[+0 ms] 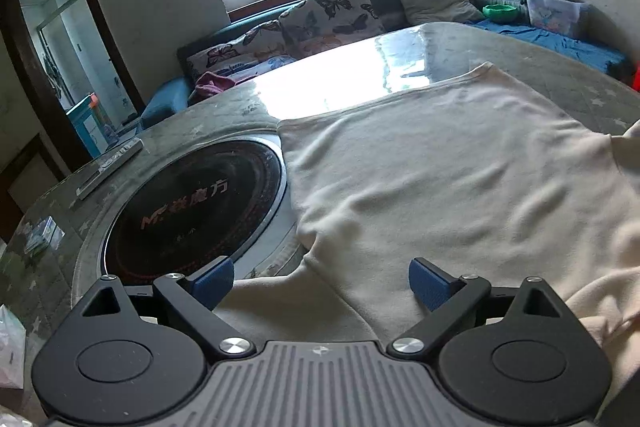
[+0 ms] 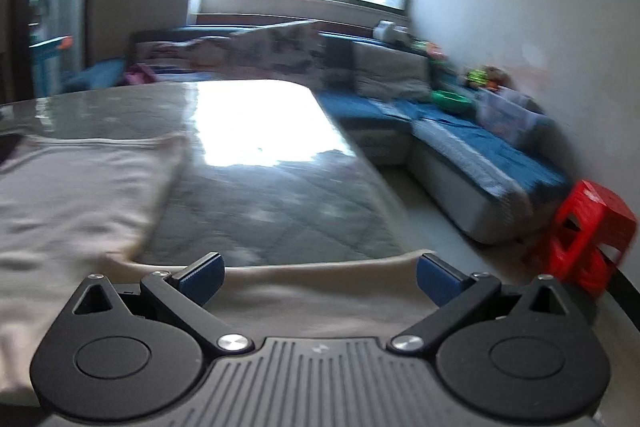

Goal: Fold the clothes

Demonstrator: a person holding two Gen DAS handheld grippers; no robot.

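Sunlit room, cream garment (image 1: 452, 187) spread on a glass-topped counter (image 1: 360, 75).
Left hand-held gripper (image 1: 322, 283) hovers with jaws wide apart over the garment's near edge, gripping nothing; a round black cooktop (image 1: 196, 203) lies partly under the cloth's left side. Right hand-held gripper (image 2: 320, 281) is likewise spread open above a sleeve-like fold (image 2: 320, 291); the view is blurred. A red stool (image 2: 588, 235) stands by a blue sofa (image 2: 480, 147).

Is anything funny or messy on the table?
Yes. The cream shirt lies partly over the round black cooktop set in the table, an odd place for folding. Its near part is bunched and wrinkled. Nothing looks spilled or broken.
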